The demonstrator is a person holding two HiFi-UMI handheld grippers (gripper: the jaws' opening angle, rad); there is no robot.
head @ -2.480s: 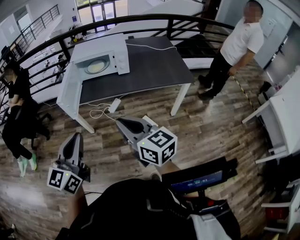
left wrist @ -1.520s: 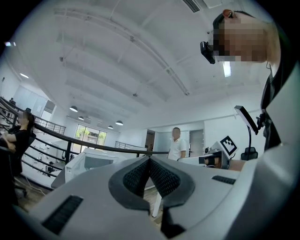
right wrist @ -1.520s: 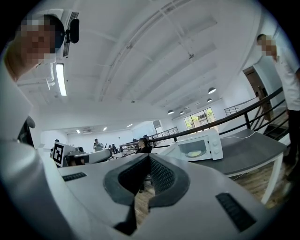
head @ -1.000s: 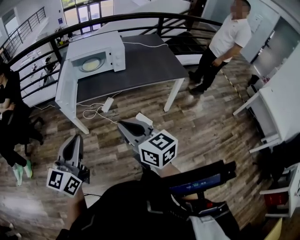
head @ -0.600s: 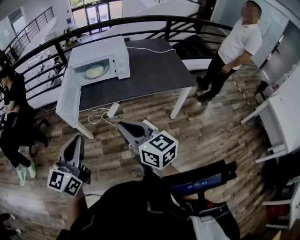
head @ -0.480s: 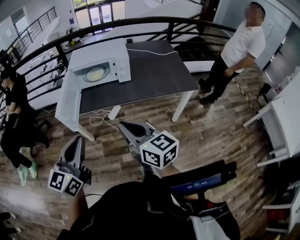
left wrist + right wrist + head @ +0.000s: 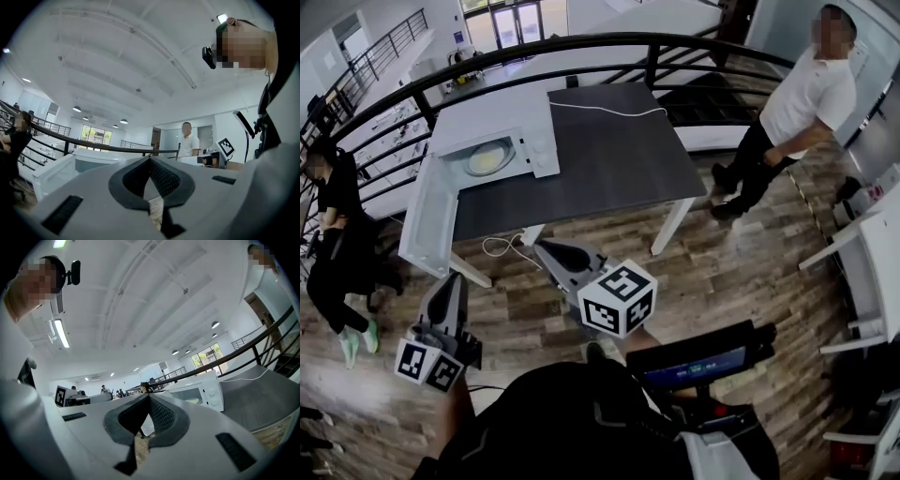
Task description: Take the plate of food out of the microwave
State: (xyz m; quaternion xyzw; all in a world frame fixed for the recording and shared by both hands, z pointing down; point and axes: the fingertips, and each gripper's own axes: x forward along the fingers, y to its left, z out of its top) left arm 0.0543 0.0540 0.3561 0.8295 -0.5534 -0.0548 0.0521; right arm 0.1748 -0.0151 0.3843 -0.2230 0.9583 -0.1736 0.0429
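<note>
The white microwave (image 7: 487, 141) stands on the left end of a dark grey table (image 7: 609, 155), its door (image 7: 424, 225) swung open toward me. Inside it lies the plate of food (image 7: 486, 161), pale and round. Both grippers are held level over the wooden floor, well short of the table. My left gripper (image 7: 453, 277) is shut with nothing in it, and my right gripper (image 7: 542, 247) is shut and empty too. The right gripper view shows the microwave (image 7: 199, 393) and the plate (image 7: 192, 399) beyond its closed tips (image 7: 150, 395). In the left gripper view the jaws (image 7: 150, 158) meet.
A person in a white shirt (image 7: 806, 103) stands right of the table. A person in black (image 7: 333, 216) stands at the left by the black railing (image 7: 581, 45). A white cable (image 7: 600, 108) crosses the tabletop. A power strip cord (image 7: 499, 246) lies on the floor. White desks (image 7: 872, 234) stand at the right.
The table and microwave have drawn nearer and sit lower in the head view. Both grippers keep their places in the view and stay shut.
</note>
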